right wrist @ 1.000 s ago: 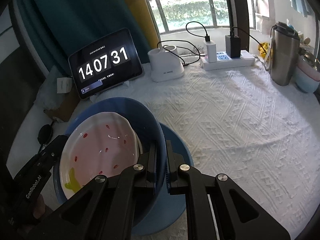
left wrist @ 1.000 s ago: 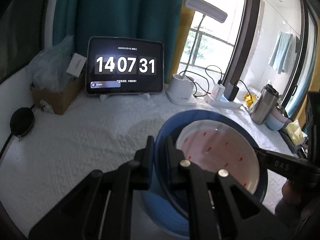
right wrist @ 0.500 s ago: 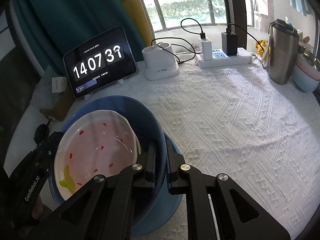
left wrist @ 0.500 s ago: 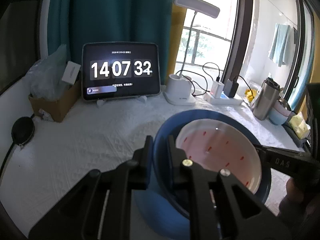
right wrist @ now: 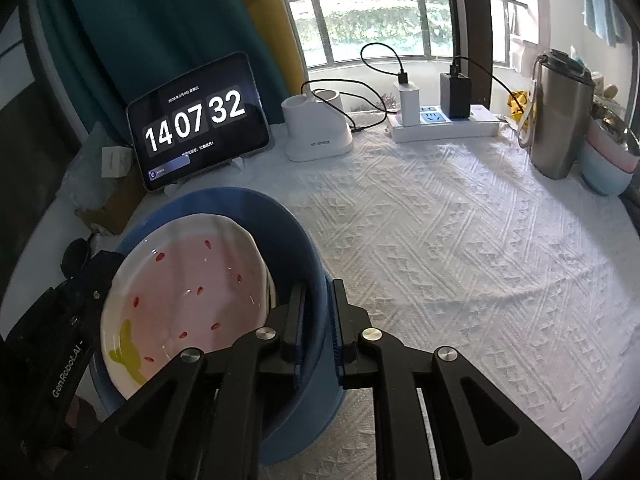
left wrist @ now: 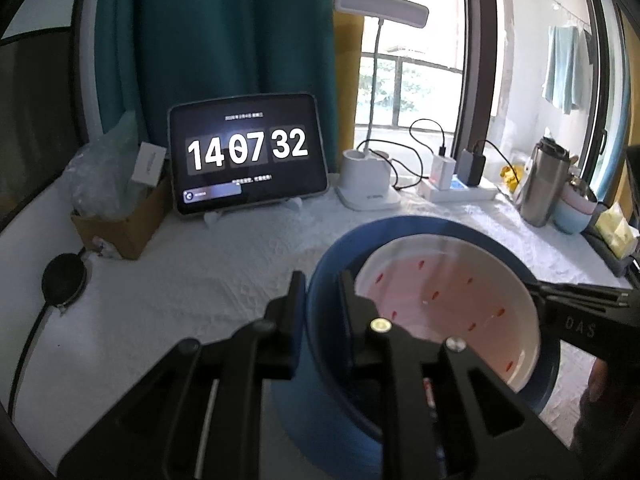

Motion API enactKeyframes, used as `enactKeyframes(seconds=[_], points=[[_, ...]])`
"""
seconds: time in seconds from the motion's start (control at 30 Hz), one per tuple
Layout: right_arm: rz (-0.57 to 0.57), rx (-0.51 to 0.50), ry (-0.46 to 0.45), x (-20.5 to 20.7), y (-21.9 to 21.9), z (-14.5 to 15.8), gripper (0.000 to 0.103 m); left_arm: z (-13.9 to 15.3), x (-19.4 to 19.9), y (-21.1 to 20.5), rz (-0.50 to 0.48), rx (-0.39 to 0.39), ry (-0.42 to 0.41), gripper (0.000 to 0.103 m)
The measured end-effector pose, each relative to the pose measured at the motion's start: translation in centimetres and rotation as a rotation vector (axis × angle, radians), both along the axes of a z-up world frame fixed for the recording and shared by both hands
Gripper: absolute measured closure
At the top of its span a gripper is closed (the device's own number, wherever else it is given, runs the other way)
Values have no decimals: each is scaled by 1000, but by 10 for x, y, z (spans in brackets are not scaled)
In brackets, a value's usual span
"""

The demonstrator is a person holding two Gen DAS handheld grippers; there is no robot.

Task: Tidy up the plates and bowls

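Easing grips: both sets of jaws are opening as you read this, each straddling the wall of the blue bowl (right wrist: 224, 208) with only a narrow gap.
Left hand-held gripper (left wrist: 322, 300): your jaws sit either side of the bowl's left wall; the pads look just clear of it.
Right hand-held gripper (right wrist: 318, 308): same on the bowl's right wall, and again I see slight daylight beside the wall.
Bowl's place: near edge of the white-clothed surface (right wrist: 460, 240), apparently nested on another blue dish; the pink plate (right wrist: 188, 288) lies inside it.
Risk, near: if you draw back before the pads fully clear, you would likely drag the wall and tip the stack.
Risk, inside: the plate leans, near-left edge low, so a jolt could slide it.
Pointing: bowl mouth up, tipped slightly; round, no long axis.
Far: tablet (right wrist: 198, 120) and steel flask (right wrist: 560, 116) stand well apart.
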State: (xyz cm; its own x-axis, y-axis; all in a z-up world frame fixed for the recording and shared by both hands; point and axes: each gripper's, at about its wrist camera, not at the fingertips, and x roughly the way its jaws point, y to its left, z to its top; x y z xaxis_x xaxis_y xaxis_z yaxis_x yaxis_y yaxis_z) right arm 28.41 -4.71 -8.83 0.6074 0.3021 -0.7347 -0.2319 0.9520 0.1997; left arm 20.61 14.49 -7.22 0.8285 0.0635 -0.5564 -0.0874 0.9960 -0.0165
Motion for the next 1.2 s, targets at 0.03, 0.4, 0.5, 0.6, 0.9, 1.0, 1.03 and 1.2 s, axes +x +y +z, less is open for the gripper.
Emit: enactKeyframes(seconds=[0.03, 0.4, 0.5, 0.6, 0.9, 1.0, 1.03, 1.2], points=[[-2, 2, -4, -1, -1, 0, 87, 0, 0, 0, -2, 4, 2, 87], [-43, -38, -23, -11, -10, -1, 63, 4, -4, 3, 29, -27, 22, 72], [-54, -48, -26, -14, -11, 0, 61, 5, -8, 9, 60, -38, 18, 57], [-62, -51, -33, -18, -12, 1, 59, 6, -12, 12, 74, -50, 15, 46], [-62, -37, -62, -35, -19, 11, 38, 11, -27, -4, 14, -48, 5, 28], [-59, -37, -64, -42, -20, 11, 38, 14, -32, -8, 6, -46, -5, 27], [-58, -36, -64, -44, -20, 12, 38, 15, -35, -9, 4, -44, -10, 26], [-53, -35, -76, -57, -23, 14, 38, 20, -49, -19, -15, -32, -34, 26]])
